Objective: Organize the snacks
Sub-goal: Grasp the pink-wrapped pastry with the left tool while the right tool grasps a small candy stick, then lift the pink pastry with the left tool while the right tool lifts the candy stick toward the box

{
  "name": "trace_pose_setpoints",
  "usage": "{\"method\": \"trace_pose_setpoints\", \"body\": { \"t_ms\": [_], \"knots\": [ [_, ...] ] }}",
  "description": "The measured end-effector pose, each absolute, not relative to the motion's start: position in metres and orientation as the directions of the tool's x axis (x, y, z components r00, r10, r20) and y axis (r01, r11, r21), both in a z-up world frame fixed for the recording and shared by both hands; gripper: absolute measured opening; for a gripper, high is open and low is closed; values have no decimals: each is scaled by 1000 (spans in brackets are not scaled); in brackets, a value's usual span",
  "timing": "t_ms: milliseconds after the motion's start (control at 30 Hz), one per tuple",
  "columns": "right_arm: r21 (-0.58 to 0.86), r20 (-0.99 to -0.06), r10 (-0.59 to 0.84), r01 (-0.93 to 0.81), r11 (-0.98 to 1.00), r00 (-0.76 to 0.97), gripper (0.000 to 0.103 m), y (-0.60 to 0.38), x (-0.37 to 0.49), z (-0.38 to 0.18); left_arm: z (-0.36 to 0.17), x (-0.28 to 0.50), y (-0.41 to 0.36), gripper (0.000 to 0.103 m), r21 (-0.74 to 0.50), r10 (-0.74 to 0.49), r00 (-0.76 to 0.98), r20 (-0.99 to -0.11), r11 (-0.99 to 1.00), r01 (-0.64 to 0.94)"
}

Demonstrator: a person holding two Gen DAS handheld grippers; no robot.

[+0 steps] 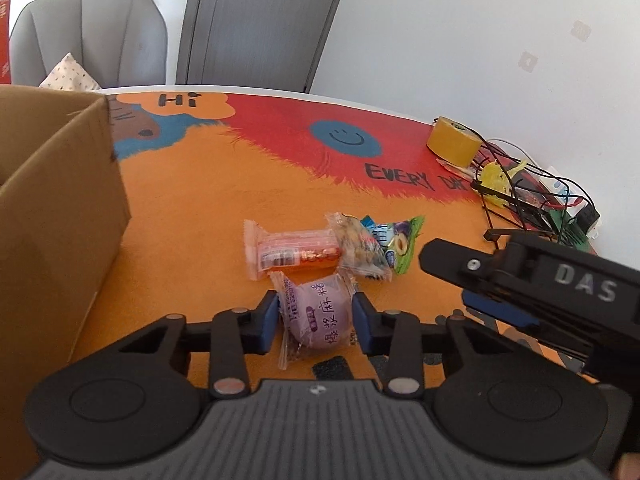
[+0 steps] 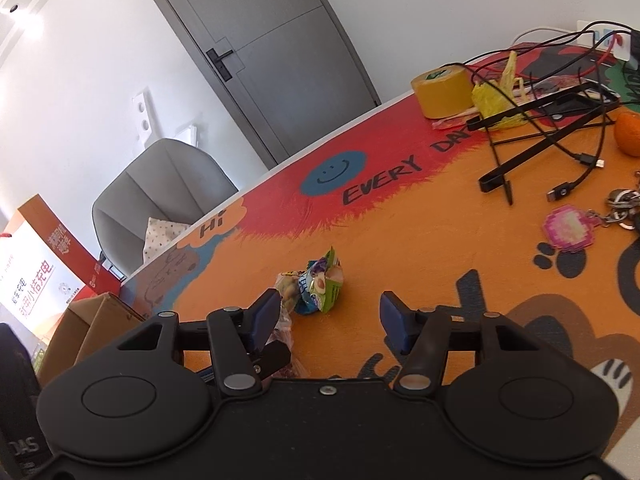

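Note:
My left gripper (image 1: 315, 314) has its blue pads on both sides of a purple round snack packet (image 1: 320, 312) on the orange table mat; the pads touch or nearly touch its wrapper. Behind it lie a pink sausage-style packet (image 1: 294, 250), a clear nut packet (image 1: 360, 246) and a green-blue packet (image 1: 400, 242). My right gripper (image 2: 328, 316) is open and empty, above the mat just right of the green-blue packet (image 2: 322, 284) and nut packet (image 2: 288, 288). The right gripper's body shows at the right of the left wrist view (image 1: 532, 280).
An open cardboard box (image 1: 56, 200) stands at the left of the table. At the far right are a yellow tape roll (image 1: 452, 142), a black wire stand with cables (image 1: 528, 200), an orange fruit (image 2: 628, 134) and keys with a pink charm (image 2: 568, 228). A grey chair (image 1: 88, 36) stands behind the table.

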State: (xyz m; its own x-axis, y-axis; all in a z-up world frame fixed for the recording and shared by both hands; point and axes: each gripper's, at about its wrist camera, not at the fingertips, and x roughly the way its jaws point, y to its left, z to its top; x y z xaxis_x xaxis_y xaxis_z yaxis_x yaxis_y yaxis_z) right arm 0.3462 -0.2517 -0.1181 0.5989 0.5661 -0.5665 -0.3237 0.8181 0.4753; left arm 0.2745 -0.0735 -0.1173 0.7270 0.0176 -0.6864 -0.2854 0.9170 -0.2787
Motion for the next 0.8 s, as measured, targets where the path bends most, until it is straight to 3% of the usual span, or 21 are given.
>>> {"method": "trace_pose_setpoints", "body": {
  "t_ms": [567,600,667,800],
  "knots": [
    [403,-629,535,-353,845,563,53,-206,355,-135,-117,260,-50,36,-284,54,722,-690,897,-339],
    [390,-632,529,-357,849,567,51,-205,355,-135,-117,260,-49,36,-286,54,722,-690,896,-340],
    [358,-645,507,-359,862,572,28,-203,355,-135,-116,260,-48,36,-287,56,722,-690,894,-344],
    [384,-645,528,-363,849,552,22,-210,351,-134,-114,258,-47,35,-285,61,721,-690,893,-348]
  ]
}}
